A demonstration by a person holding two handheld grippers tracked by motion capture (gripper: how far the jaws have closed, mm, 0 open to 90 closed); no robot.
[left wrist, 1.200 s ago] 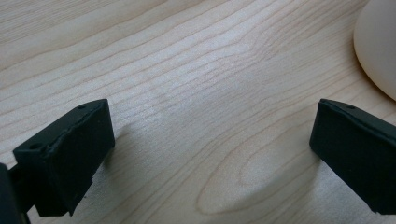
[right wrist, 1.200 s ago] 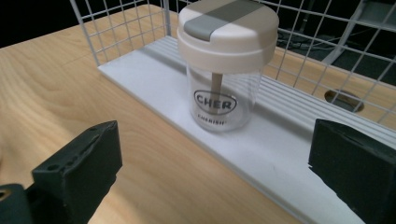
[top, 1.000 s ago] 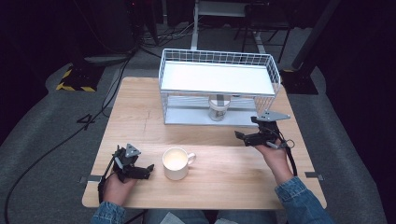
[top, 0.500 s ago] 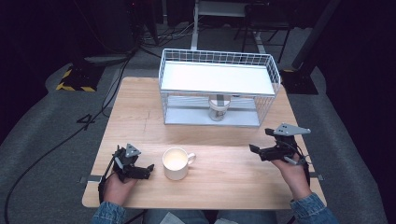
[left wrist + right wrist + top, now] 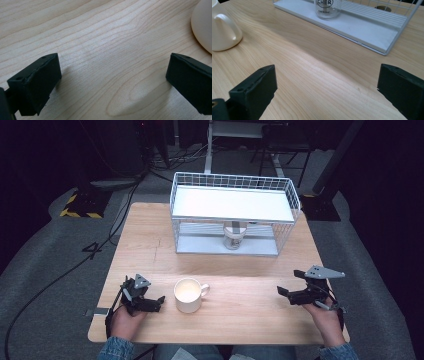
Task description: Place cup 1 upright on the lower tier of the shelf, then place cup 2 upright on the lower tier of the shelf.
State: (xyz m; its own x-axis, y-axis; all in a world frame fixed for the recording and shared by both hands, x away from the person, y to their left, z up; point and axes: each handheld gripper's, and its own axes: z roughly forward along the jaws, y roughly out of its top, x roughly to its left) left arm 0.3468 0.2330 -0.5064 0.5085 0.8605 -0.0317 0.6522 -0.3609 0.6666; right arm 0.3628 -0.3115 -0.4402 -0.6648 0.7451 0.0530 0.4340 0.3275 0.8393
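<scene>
A white mug point(image 5: 187, 295) stands near the table's front, its handle pointing right. My left gripper point(image 5: 157, 303) rests just left of it, open, with bare wood between its jaws point(image 5: 112, 82); the mug's side point(image 5: 203, 25) shows at the top right there. My right gripper point(image 5: 290, 283) is held open near the front right of the table, empty point(image 5: 325, 90). From it I see the mug point(image 5: 222, 27) at the far left and a clear glass jar point(image 5: 328, 8) with black lettering ahead. The jar point(image 5: 233, 237) stands on the lower shelf of a white wire rack point(image 5: 232, 205).
The wire rack's white base point(image 5: 362, 30) lies across the back middle of the wooden table point(image 5: 240, 320). Its top shelf is a flat white board. Cables and stands fill the dark floor behind the table.
My right gripper has pulled back from in front of the rack toward the table's front right, staying open. The left gripper and the mug have not moved.
</scene>
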